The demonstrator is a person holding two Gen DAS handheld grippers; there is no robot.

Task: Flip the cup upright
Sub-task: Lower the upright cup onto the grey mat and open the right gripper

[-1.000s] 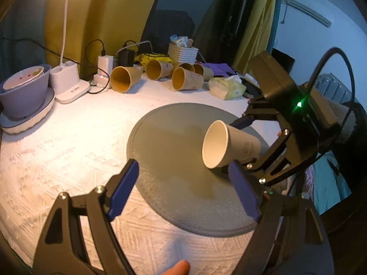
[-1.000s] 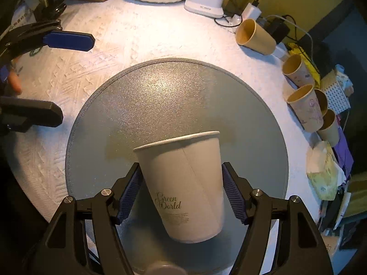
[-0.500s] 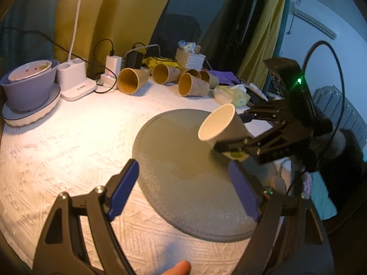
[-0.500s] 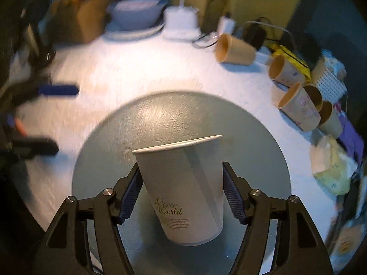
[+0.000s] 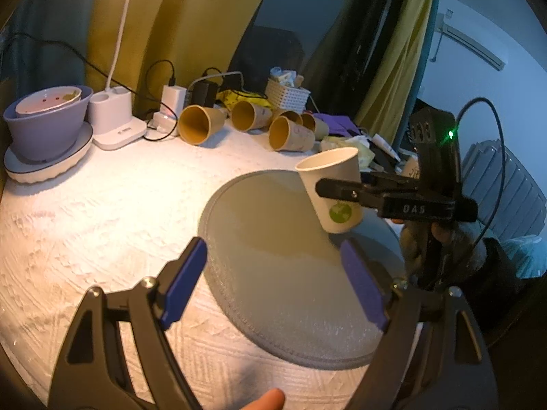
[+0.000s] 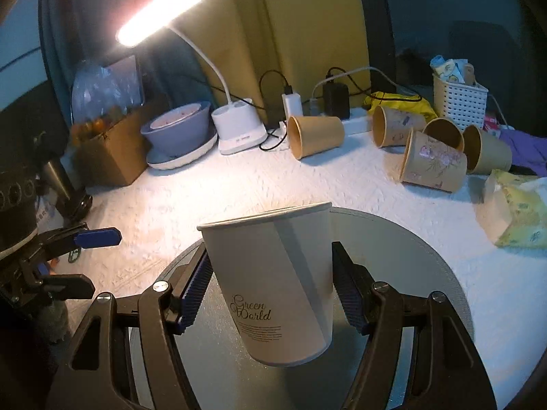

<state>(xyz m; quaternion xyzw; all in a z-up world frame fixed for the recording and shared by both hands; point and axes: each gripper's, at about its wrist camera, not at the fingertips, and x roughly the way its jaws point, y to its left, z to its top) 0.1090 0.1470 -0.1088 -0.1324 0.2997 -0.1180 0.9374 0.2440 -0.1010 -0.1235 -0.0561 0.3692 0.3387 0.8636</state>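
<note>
Since a second ago I have swung the cup (image 6: 273,287) from lying mouth-sideways to nearly upright, mouth up. My right gripper (image 6: 273,294) clamps it at mid-wall between both pads (image 6: 195,290); its base hangs just above the grey round mat (image 6: 410,259), near the mat's right edge as the left camera shows it. The cup's long axis now runs close to vertical, leaning slightly, and crosswise to my fingers. My left gripper (image 5: 273,283) is spread wide and empty, well apart from the cup, near the mat's front edge. Judgement: only a small straightening and a short descent separate the base from the mat, and the right hand alone serves. Brown cups (image 6: 314,135) lie along the tabletop's far edge.
</note>
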